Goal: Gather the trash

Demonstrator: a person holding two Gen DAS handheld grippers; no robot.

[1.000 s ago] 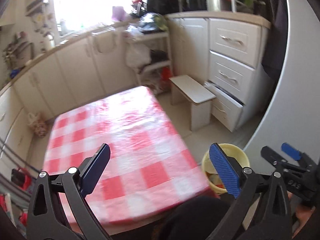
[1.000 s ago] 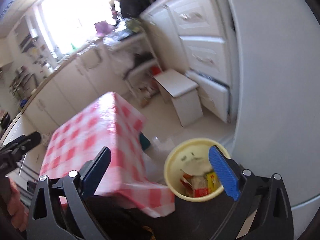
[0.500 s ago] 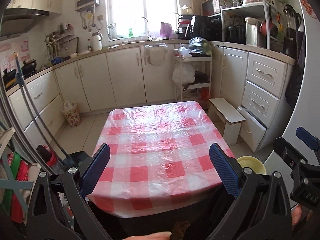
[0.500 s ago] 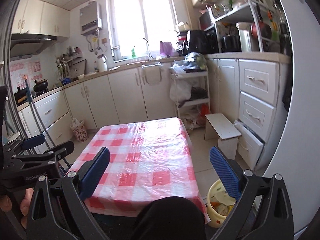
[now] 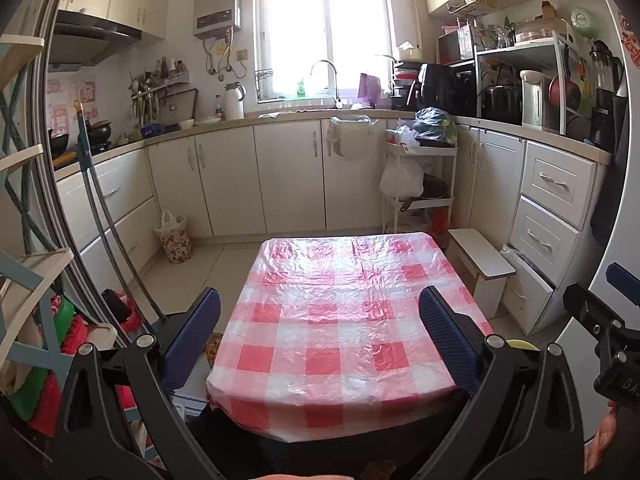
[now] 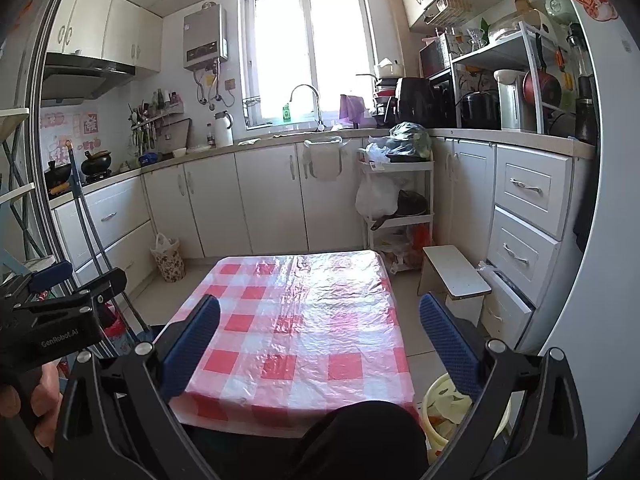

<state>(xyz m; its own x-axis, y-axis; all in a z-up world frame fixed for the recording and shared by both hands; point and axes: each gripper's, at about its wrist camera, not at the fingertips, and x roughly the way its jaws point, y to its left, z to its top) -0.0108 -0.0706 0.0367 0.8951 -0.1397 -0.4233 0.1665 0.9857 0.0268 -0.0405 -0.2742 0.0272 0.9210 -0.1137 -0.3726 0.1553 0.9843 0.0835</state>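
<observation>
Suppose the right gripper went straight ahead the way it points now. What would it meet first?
Probably the checked tablecloth: the open right gripper frames it between its fingers. If it is aimed level rather than down, it might pass over the table toward the white cabinets; depth is unclear here.

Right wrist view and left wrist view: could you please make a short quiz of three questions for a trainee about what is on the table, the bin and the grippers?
1. True or false: pieces of trash lie on the checked tablecloth.
2. Multiple choice: where does the yellow bin stand? A) on the table B) on the floor at the table's right near corner C) on the white stool
3. Fill in: the left gripper and the right gripper are both ____ and hold nothing.

Key: 1 false, the cloth is bare in both views. 2 B. 3 open.
</observation>
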